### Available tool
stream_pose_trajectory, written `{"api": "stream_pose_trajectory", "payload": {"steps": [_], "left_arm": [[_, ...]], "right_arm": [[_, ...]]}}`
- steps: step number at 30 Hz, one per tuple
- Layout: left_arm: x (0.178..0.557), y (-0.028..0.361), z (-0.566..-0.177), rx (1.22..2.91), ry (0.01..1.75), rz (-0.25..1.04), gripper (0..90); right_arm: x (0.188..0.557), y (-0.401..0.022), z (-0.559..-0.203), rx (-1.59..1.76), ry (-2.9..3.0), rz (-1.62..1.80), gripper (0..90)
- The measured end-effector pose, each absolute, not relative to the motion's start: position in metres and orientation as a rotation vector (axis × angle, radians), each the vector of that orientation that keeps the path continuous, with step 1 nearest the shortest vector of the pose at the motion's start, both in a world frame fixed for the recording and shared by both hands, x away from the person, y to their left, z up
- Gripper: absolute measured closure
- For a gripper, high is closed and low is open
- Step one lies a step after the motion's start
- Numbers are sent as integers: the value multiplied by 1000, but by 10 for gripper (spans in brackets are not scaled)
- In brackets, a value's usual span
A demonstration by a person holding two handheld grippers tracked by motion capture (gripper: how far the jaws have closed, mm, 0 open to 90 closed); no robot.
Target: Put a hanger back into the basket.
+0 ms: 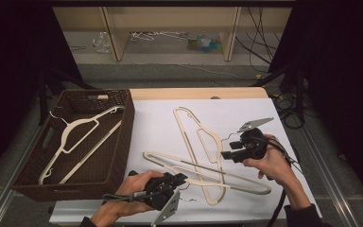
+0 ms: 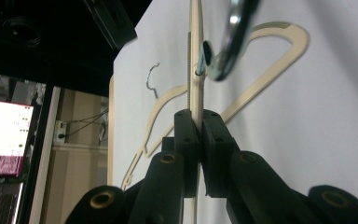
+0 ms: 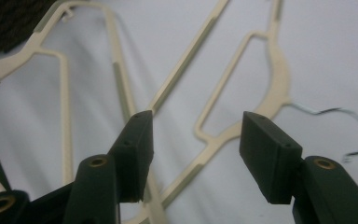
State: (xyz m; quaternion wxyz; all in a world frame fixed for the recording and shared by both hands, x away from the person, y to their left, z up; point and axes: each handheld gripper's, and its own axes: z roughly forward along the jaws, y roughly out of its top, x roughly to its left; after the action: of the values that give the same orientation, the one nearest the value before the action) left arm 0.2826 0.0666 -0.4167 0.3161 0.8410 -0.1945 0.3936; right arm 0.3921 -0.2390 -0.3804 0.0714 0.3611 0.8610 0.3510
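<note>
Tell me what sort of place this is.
Probably a lab or studio set up for recording, not a home: the white-covered table is flanked by black drapes, loose cables trail on the floor behind, and a lit monitor stands nearby.

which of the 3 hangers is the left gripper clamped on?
The low-lying hanger on the white sheet, crossing under the upright one; the left gripper pinches its bar. The third lies in the basket.

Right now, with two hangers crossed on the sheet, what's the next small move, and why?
Probably lift the left claw a little: it is shut on the upper hanger, which crosses the other hanger. The right claw is open with nothing held. The basket sits to the left.
</note>
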Motion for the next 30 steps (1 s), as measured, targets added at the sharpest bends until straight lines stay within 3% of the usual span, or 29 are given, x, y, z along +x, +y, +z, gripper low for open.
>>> {"api": "stream_pose_trajectory", "payload": {"steps": [1, 3, 5, 15, 22, 30], "left_arm": [[282, 68, -416, 2230, -477, 1028, 859], [286, 67, -403, 2222, -628, 1073, 858], [283, 72, -406, 2223, -449, 1034, 858], [288, 75, -393, 2308, -305, 952, 859], [300, 88, -379, 2337, -103, 884, 859], [308, 102, -367, 2245, 187, 778, 858]], "right_arm": [[391, -243, -376, 1102, 2543, 1092, 422], [390, -254, -367, 1131, 2480, 1124, 407], [389, -266, -359, 1160, 2405, 1166, 386], [387, -308, -352, 1298, 2194, 1161, 335], [385, -322, -355, 1344, 2131, 1149, 291], [385, -324, -368, 1372, 2096, 1104, 269]]}}
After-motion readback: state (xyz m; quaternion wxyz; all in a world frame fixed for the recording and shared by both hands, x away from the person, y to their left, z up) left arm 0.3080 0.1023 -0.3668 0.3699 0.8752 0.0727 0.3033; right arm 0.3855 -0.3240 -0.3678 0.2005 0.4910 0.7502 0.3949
